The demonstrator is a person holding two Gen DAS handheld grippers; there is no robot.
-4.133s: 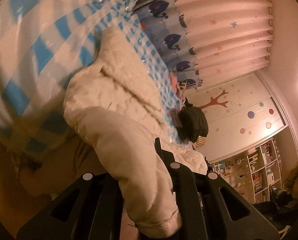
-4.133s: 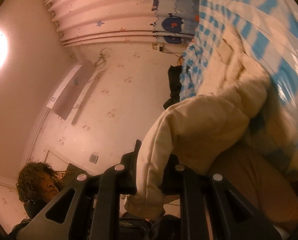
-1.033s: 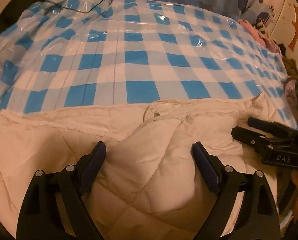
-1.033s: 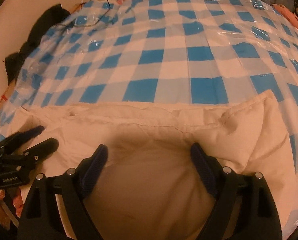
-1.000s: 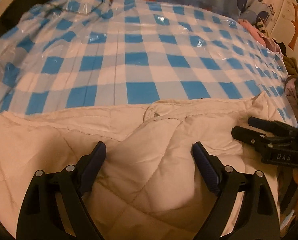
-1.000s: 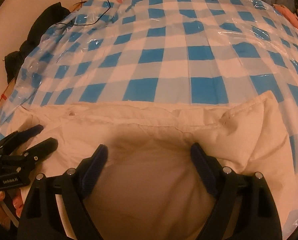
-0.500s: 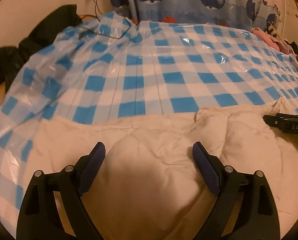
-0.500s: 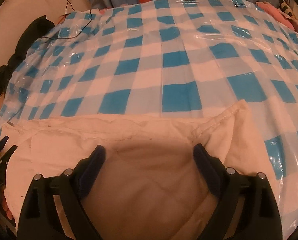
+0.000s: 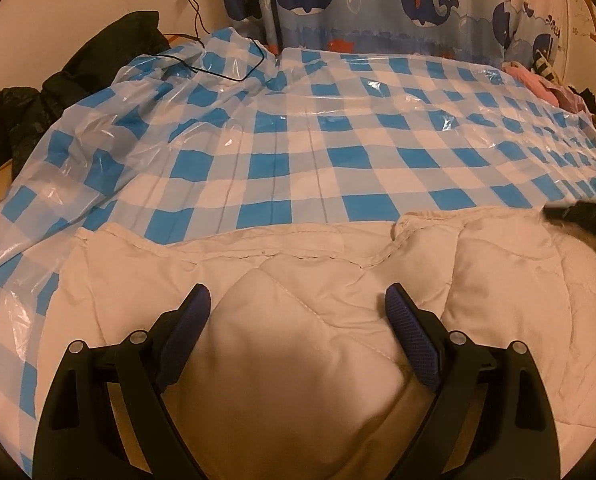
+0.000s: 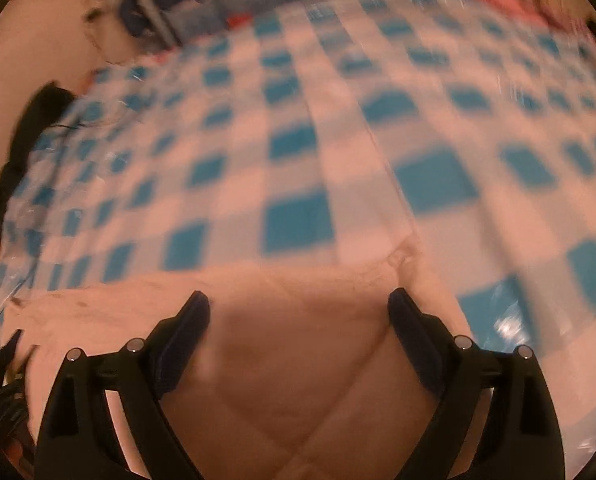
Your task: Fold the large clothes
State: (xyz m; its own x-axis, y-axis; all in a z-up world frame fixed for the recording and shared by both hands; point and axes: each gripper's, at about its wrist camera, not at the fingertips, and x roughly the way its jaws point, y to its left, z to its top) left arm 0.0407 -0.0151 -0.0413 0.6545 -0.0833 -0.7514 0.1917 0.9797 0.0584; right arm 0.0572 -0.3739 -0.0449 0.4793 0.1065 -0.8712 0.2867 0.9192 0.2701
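The cream quilted jacket (image 9: pixel 337 320) lies flat on the near part of the bed's blue checked plastic sheet (image 9: pixel 298 148). Left tool (image 9: pixel 296 308) and right tool (image 10: pixel 298 312) hover released above it. Each should next pinch a far hem corner evenly, keeping layers aligned.

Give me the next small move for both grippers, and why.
Probably lower the left gripper and right gripper onto the cream quilted jacket and pinch its near layer for another fold. Both are open, holding nothing, hovering above the jacket, which lies flat on the blue checked plastic sheet with its far hem straight. The right view is motion-blurred, so its exact placement is unclear.
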